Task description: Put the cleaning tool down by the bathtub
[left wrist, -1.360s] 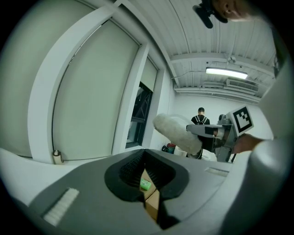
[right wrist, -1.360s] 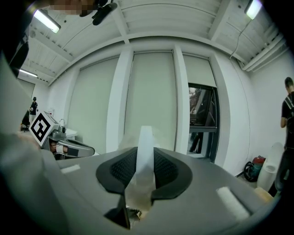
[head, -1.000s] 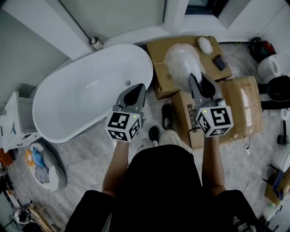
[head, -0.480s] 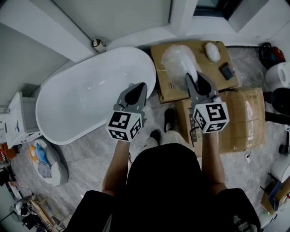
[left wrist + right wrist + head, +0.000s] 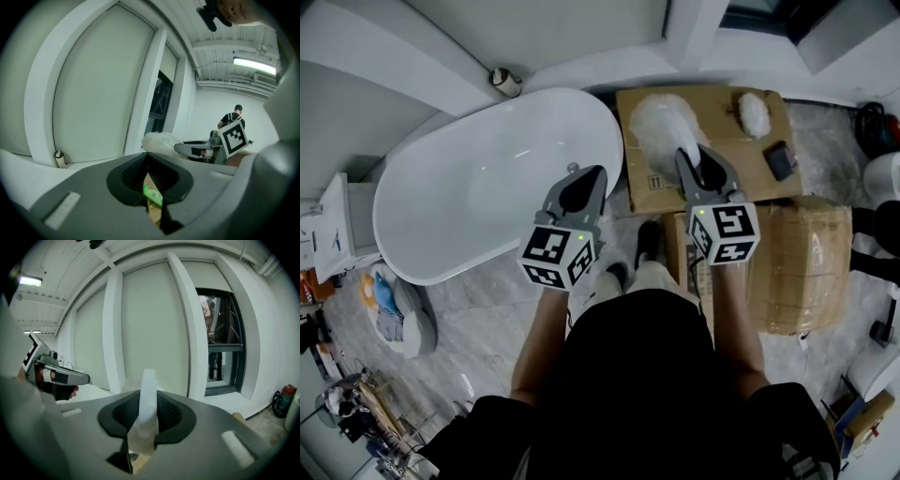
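The cleaning tool (image 5: 664, 127) has a white handle and a fluffy white head wrapped in clear film. My right gripper (image 5: 698, 161) is shut on the handle (image 5: 148, 394), and the head hangs over a cardboard box (image 5: 712, 103). The head also shows in the left gripper view (image 5: 159, 140). The white oval bathtub (image 5: 441, 216) lies to the left. My left gripper (image 5: 585, 178) is over the tub's right end, shut with nothing held; only a thin slit shows between its jaws (image 5: 149, 169). The two grippers are side by side, apart.
A film-wrapped cardboard box (image 5: 806, 262) stands right of the person's feet (image 5: 647, 242). A white bundle (image 5: 754, 112) and a dark item (image 5: 780, 159) lie on the far box. A small bottle (image 5: 506, 82) stands on the ledge behind the tub. A white cabinet (image 5: 328, 225) and floor clutter (image 5: 394, 319) sit at left.
Both grippers have moved forward with the person, nearer the tub's right end and the boxes. The right gripper has sunk a little, still holding the tool. Neither gripper's jaws changed.
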Tool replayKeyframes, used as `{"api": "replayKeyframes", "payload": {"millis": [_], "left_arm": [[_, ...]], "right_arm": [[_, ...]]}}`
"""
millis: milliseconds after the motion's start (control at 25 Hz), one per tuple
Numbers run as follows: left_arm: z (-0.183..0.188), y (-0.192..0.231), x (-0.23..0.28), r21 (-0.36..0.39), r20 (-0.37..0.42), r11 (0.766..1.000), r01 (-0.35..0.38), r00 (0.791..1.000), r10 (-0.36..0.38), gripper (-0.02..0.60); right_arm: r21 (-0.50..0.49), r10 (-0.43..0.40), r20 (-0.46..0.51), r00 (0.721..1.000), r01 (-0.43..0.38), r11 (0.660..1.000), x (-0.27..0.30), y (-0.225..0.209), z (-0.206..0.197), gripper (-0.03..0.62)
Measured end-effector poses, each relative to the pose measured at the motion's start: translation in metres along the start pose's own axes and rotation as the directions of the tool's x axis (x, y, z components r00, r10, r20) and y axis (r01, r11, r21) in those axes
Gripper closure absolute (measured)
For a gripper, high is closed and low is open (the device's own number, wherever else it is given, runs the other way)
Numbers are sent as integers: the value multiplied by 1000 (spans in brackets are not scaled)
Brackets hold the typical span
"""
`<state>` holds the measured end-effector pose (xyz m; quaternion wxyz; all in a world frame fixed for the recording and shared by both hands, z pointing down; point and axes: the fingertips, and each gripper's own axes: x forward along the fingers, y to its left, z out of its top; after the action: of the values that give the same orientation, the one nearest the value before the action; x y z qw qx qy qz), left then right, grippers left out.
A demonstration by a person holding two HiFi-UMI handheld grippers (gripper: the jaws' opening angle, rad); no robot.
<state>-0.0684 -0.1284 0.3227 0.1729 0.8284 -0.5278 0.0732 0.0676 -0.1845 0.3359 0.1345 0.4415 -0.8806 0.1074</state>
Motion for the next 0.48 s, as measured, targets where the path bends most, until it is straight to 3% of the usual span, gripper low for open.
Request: {"api": "replayKeyframes", "payload": {"millis": [480], "left_arm": [[-27, 10, 38, -69, -52, 995, -66, 997, 63, 583]], "right_arm": [[1, 43, -114, 993, -43, 999, 59, -15, -66, 496]]}}
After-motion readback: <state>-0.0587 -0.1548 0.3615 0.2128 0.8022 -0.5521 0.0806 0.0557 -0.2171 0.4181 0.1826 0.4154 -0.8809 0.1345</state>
